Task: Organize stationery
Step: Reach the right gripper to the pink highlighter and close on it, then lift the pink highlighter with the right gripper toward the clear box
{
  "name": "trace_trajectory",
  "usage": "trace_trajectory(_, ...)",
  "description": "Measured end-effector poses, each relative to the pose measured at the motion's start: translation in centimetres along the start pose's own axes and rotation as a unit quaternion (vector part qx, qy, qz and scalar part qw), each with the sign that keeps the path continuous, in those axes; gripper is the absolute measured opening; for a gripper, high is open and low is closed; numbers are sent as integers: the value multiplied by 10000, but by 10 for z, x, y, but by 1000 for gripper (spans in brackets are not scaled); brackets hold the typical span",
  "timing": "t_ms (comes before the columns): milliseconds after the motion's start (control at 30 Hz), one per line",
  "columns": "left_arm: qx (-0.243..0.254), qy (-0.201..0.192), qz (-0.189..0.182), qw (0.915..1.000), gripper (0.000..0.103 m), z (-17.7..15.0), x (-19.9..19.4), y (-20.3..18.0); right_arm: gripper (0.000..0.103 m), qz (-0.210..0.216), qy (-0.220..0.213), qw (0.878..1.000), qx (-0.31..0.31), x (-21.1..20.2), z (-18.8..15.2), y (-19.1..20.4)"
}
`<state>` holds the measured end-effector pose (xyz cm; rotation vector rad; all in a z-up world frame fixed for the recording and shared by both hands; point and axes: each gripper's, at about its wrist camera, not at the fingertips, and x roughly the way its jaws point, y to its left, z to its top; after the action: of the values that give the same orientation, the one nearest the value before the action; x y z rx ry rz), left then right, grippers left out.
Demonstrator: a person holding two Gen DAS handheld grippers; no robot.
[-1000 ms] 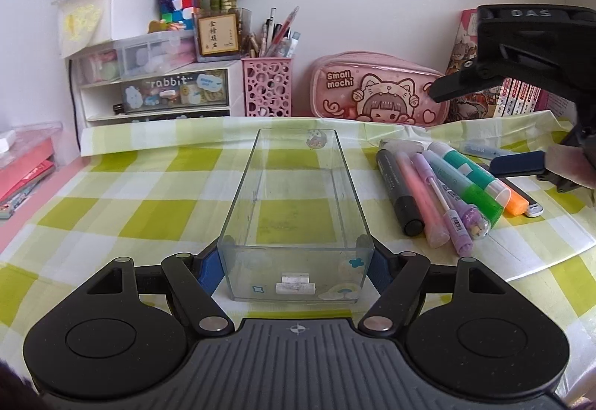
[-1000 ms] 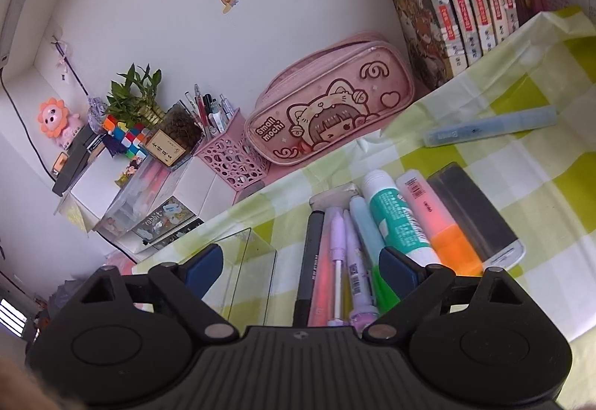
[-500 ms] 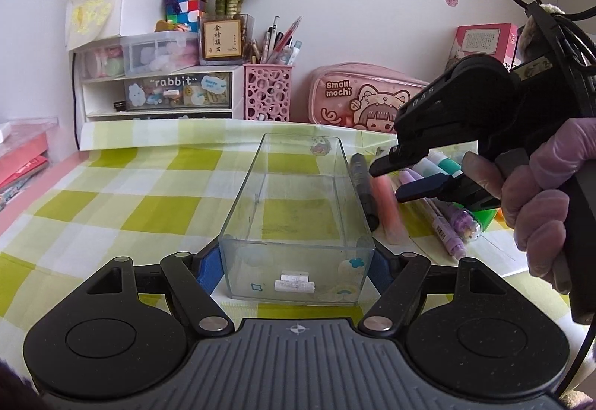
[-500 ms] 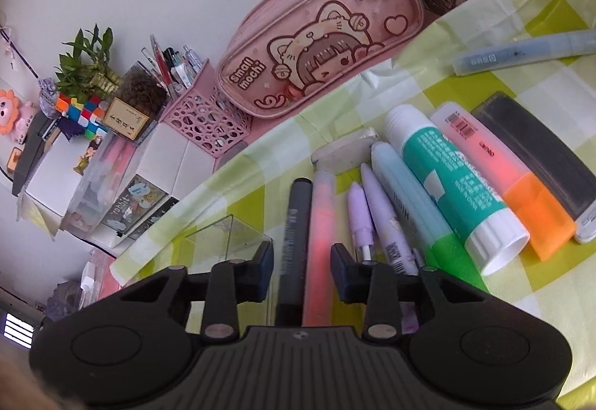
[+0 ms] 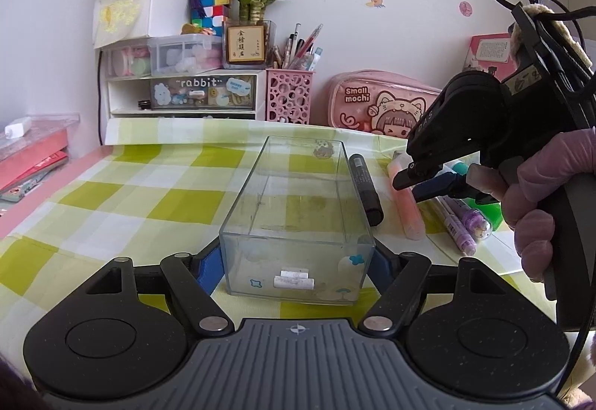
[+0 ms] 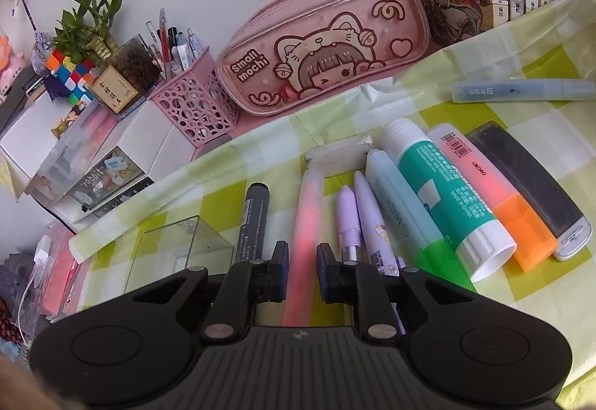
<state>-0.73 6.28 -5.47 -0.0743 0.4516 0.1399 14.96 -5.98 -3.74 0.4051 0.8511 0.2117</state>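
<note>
Highlighter-style pink pen [image 6: 306, 223], lying centre frame in the right wrist view between a black marker [image 6: 251, 220] and purple pens [image 6: 350, 220], is now clamped by the right gripper [image 6: 301, 270]; its fingers stood wide a second ago and have closed onto the barrel. Left gripper [image 5: 296, 261] grips the near end of the clear box [image 5: 298, 220], lower centre of its view, as before. Remaining pens lie on the checked table [image 5: 149, 194] to the box's right. Judging from this, the pink pen is ready to lift across into the box.
</note>
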Motion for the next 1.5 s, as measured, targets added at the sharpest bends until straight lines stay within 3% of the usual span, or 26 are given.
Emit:
trace_trajectory(233, -89, -186, 22, 9998, 74, -7, -8, 9, 16, 132, -41, 9997, 219, -10, -7, -2)
trace_trajectory(300, -100, -243, 17, 9997, 74, -9, -10, 10, 7, 323, -51, 9987, 385, -16, -6, -5)
trace_trajectory(500, -155, -291, -48, 9994, 74, -11, -12, 14, 7, 341, -126, 9984, 434, -25, 0, -8)
trace_trajectory(600, -177, -277, -79, 9994, 75, -12, -12, 15, 15, 322, -53, 9980, 540, -20, 0, -11)
trace_trajectory(633, -191, -234, -96, 9995, 75, -12, -11, 16, 21, 317, -8, 9981, 526, -17, -1, -10)
trace_trajectory(667, -205, -182, -115, 9996, 75, -13, -10, 17, 34, 295, 17, 9983, 504, -15, -2, -9)
trace_trajectory(700, -214, -173, -129, 9995, 75, -14, -9, 17, 38, 283, 28, 9987, 424, -13, -3, -6)
trace_trajectory(867, -196, -183, -117, 9996, 75, -14, -9, 16, 38, -105, -39, 9995, -300, -1, -9, 16)
trace_trajectory(1033, -132, -275, -100, 9995, 75, -17, -10, 15, 22, -513, -326, 9931, -999, 2, -17, 26)
trace_trajectory(1167, -35, -362, -87, 9993, 74, -19, -9, 14, 21, -558, -333, 9925, -1034, 0, -18, 27)
trace_trajectory(1500, 85, -413, -86, 9991, 73, -19, -8, 13, 21, 512, -269, 9983, 74, -43, 3, 10)
